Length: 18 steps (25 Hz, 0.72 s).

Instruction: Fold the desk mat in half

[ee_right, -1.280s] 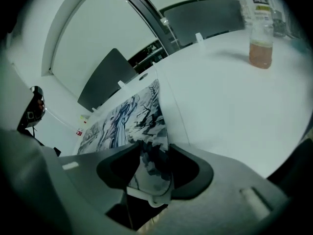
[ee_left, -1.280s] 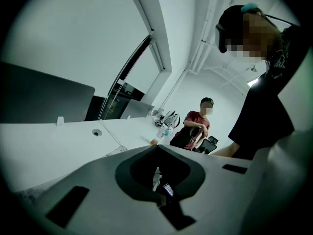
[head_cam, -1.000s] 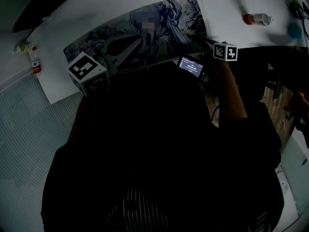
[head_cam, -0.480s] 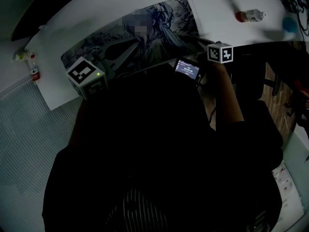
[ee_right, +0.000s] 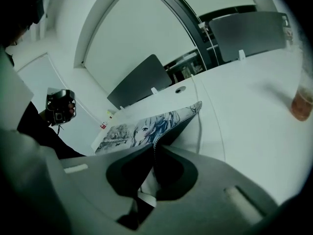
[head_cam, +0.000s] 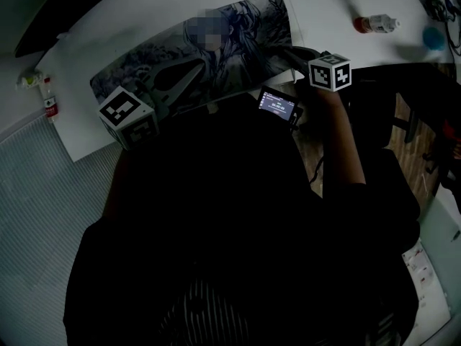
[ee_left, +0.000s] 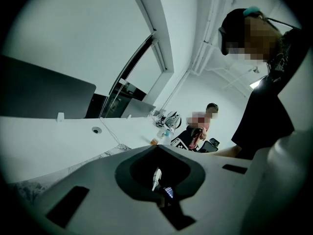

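Right claw (ee_right: pixel 154 150) has lifted the corner of the desk mat (ee_right: pixel 142 128)

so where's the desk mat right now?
Head view, top centre: the desk mat lies on the white desk, left of the fallen bottle; its near right corner is pinched and raised in the right tool.

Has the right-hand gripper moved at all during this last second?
Yes. The right gripper, shut on a corner of the desk mat, has risen: its marker cube looks larger and covers more white desk, while the bottle keeps its place.
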Each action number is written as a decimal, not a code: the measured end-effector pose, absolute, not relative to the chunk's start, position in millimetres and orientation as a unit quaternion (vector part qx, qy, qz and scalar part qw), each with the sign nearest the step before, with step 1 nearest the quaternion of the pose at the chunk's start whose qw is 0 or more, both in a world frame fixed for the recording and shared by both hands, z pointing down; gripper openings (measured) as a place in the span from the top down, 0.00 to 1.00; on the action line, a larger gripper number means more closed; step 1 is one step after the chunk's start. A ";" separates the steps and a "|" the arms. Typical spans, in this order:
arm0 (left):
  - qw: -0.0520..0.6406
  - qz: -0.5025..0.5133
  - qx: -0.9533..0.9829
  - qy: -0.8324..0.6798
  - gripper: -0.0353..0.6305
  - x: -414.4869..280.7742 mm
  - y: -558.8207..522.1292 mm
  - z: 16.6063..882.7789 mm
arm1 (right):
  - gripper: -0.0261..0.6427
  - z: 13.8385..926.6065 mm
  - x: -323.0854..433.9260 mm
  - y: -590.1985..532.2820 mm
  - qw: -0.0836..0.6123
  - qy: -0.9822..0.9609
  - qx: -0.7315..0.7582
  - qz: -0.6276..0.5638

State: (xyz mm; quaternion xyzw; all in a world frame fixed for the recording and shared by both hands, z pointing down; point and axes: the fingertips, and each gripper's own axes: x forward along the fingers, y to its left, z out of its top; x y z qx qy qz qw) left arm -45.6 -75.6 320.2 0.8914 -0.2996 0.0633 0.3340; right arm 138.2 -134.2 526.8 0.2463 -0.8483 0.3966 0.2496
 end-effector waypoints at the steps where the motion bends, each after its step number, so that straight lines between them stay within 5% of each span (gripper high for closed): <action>1: 0.337 0.060 0.892 -0.295 0.94 -43.9 -76.8 321.9 | 0.94 526.4 140.4 -137.4 0.253 -0.846 0.249 0.397; 18: 0.311 0.001 0.900 -0.306 0.94 -132.1 -56.5 344.1 | 0.94 544.4 89.5 -130.4 0.254 -0.826 0.265 0.428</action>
